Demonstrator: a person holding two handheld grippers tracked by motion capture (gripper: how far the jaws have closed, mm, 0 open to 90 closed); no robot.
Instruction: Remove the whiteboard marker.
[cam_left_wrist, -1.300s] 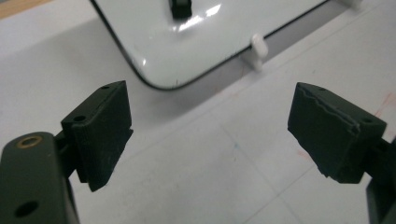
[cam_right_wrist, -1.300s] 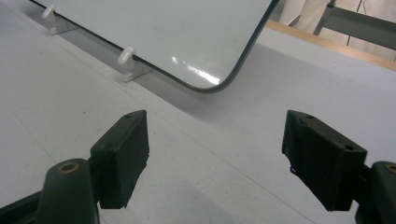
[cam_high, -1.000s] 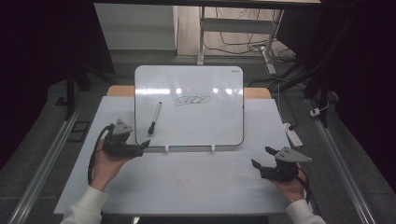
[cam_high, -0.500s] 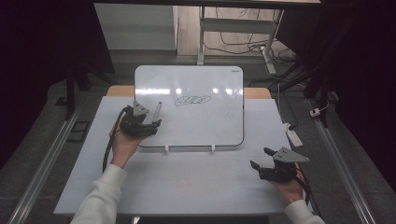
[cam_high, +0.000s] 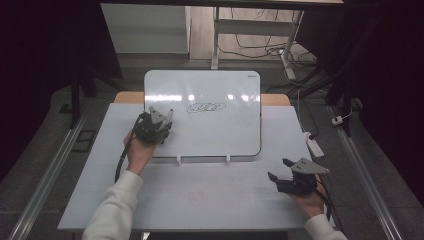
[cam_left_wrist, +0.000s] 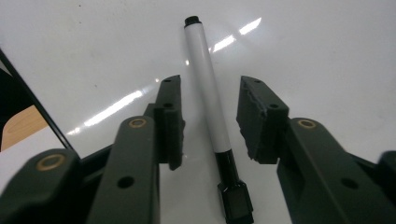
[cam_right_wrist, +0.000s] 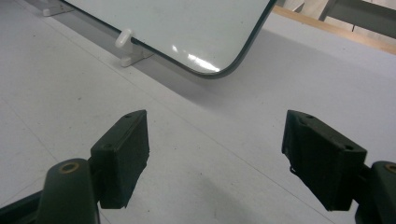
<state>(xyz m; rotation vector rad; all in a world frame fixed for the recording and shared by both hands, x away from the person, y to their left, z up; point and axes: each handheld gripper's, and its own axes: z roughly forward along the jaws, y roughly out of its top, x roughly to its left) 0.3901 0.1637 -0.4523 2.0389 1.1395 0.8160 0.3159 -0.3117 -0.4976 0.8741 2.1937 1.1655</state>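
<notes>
Since 1 s ago the left gripper (cam_high: 156, 126) has gone from the counter's left side, off the board, up onto the whiteboard's (cam_high: 220, 130) left edge, and now sits over the marker (cam_left_wrist: 211, 109); right gripper (cam_high: 292, 179) hasn't budged, resting near the counter's (cam_high: 210, 195) front right corner.

Left gripper view: jaws spread, one either side of the marker barrel, neither pad touching it yet. Marker lies flat on the board near its left edge, white barrel w/ a black cap end nearest the camera and a black tip end away. It runs a bit skewed to the jaw line, not square between them.

Right gripper: jaws wide apart, nothing between them, just bare counter w/ the board's front right corner and its white clip feet (cam_right_wrist: 127, 46) ahead.

Risks, as I judge them:
- Skewed barrel + round body on a slick board → closing could roll or squirt it out instead of clamping.
- Pads look to sit partway up the barrel toward the cap; an off-centre grab may let it pivot when lifted.
- Pressing down on the propped board could shift it on its feet; nothing braces it.
- Dragging the marker may smear the scribble (cam_high: 206, 107) further in, though it's well apart for now.
</notes>
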